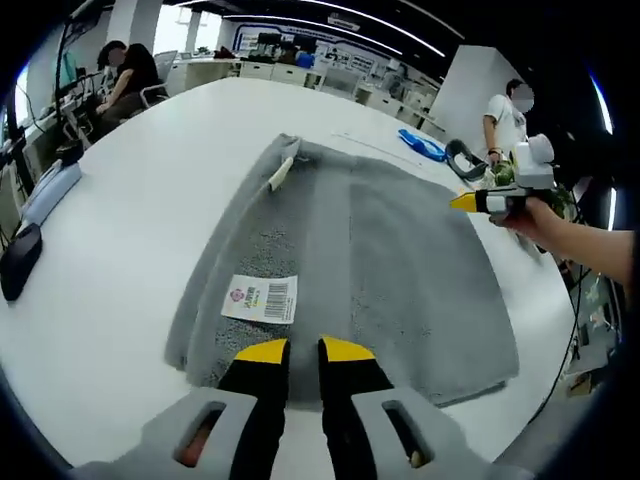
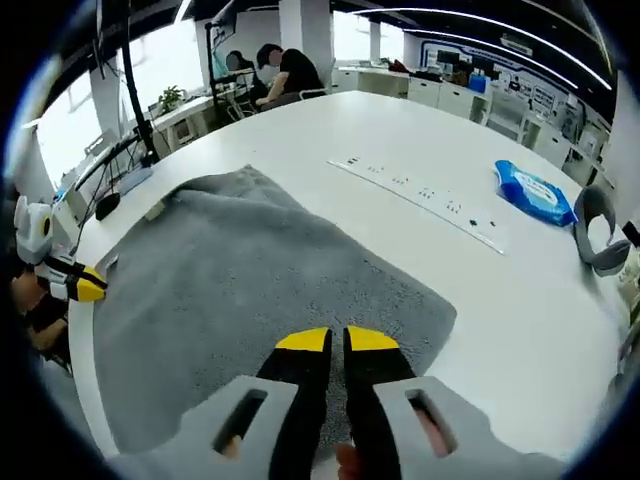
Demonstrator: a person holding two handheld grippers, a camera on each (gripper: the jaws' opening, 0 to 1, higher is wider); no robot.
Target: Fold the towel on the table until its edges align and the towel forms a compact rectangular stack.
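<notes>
Left claw (image 1: 304, 350) low at 6 o'clock in left gripper view, yellow tips nearly pressed together over near edge of grey towel (image 1: 350, 250); pinching cloth or not: cannot tell. Towel spread flat on white table (image 1: 120, 220), barcode label (image 1: 260, 298) just beyond tips, small white tag (image 1: 281, 172) at 12 o'clock edge. Right claw (image 2: 337, 340) likewise nearly pressed together above towel edge (image 2: 250, 280) in right gripper view; grip uncertain. Blue packet (image 2: 535, 192) at 2 o'clock, ruler strip (image 2: 420, 200) beside towel, well apart from it. Seated people (image 2: 285, 70) in background.
</notes>
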